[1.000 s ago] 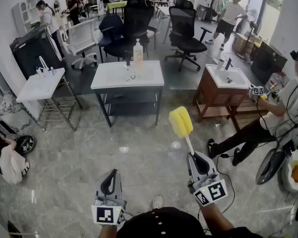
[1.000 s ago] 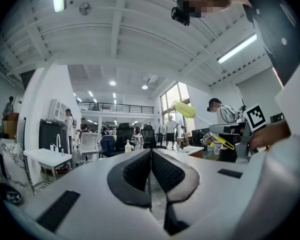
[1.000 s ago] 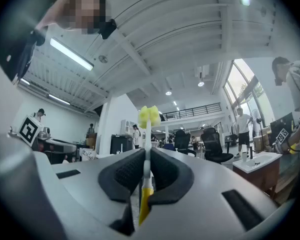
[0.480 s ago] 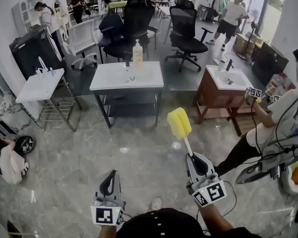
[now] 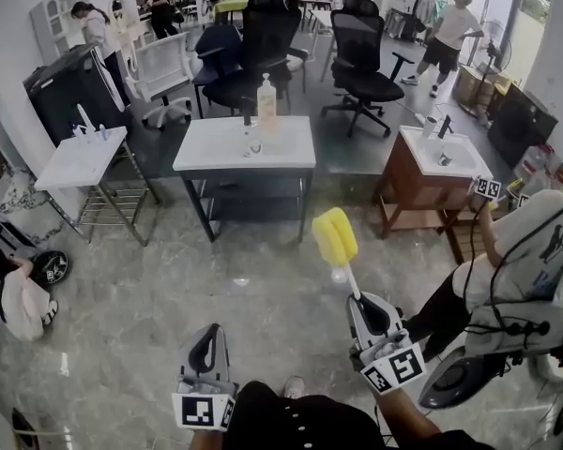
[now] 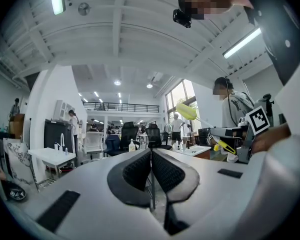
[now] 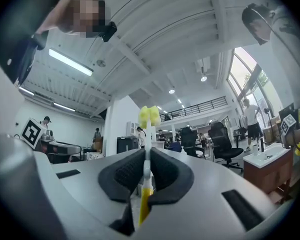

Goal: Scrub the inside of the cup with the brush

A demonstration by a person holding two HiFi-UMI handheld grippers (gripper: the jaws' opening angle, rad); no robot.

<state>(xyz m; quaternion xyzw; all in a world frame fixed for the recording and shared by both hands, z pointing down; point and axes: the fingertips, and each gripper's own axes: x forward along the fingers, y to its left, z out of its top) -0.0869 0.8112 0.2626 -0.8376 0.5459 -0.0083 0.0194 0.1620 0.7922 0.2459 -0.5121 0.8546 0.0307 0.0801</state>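
Note:
The brush has a yellow sponge head on a thin white handle. My right gripper is shut on that handle and holds the brush tilted up and forward over the floor. In the right gripper view the handle runs between the closed pads and the brush head stands above my right gripper. At lower left my left gripper is shut with nothing in it, and the left gripper view shows its jaws pressed together at my left gripper. I cannot make out a cup.
A white sink table with a soap bottle stands ahead. A wooden sink cabinet is at right and a small white sink stand at left. A person in white bends close at right. Office chairs stand behind.
The right gripper and brush have drifted slightly left in the head view. The person at right has bent lower and come closer. The sink table looks a little nearer.

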